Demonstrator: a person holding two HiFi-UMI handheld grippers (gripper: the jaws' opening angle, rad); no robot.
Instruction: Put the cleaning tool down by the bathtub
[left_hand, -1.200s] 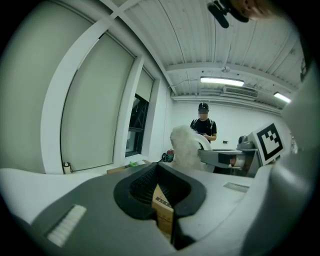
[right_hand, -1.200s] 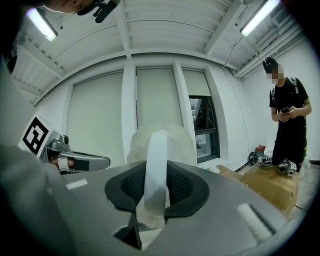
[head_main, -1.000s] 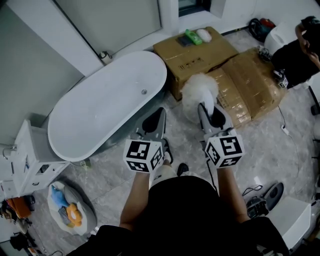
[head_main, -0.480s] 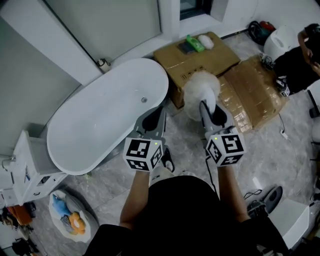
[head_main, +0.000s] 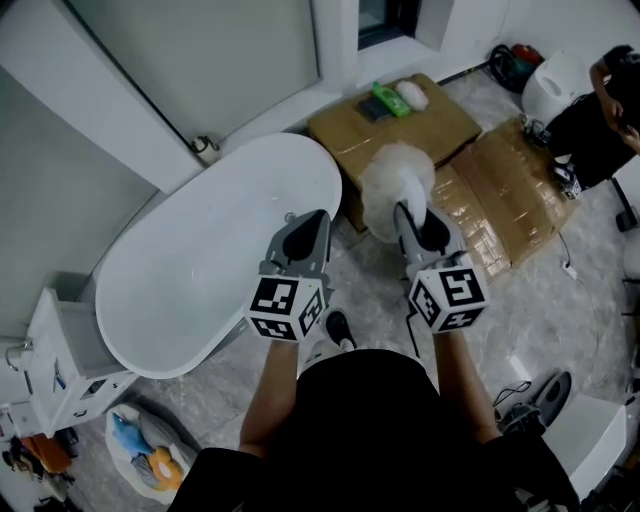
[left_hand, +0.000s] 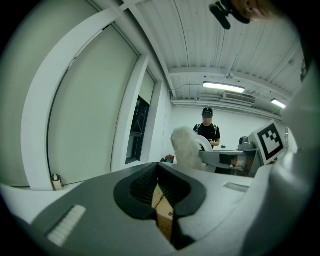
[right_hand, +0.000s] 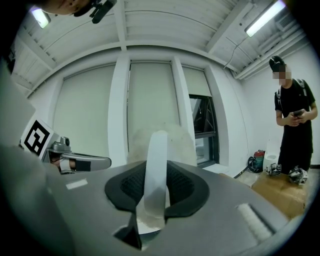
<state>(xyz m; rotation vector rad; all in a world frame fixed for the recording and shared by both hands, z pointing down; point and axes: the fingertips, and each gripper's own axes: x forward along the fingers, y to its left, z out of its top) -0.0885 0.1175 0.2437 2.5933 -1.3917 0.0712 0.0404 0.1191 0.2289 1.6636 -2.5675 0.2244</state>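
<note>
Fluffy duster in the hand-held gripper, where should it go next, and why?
Probably lower it toward the floor beside the bathtub. The right hand-held gripper is shut on the fluffy duster, holding it in the air near the cardboard boxes, not yet set down.

1. Cleaning tool (head_main: 398, 188): a fluffy white head on a pale, translucent flat handle (right_hand: 155, 165). It is held off the floor, head pointing away from the person, with the handle clamped between the jaws of the right gripper (head_main: 418, 222).
2. Bathtub (head_main: 215, 255): white, oval, freestanding, with nothing inside it. Its rounded end lies just left of the tool's head.
</note>
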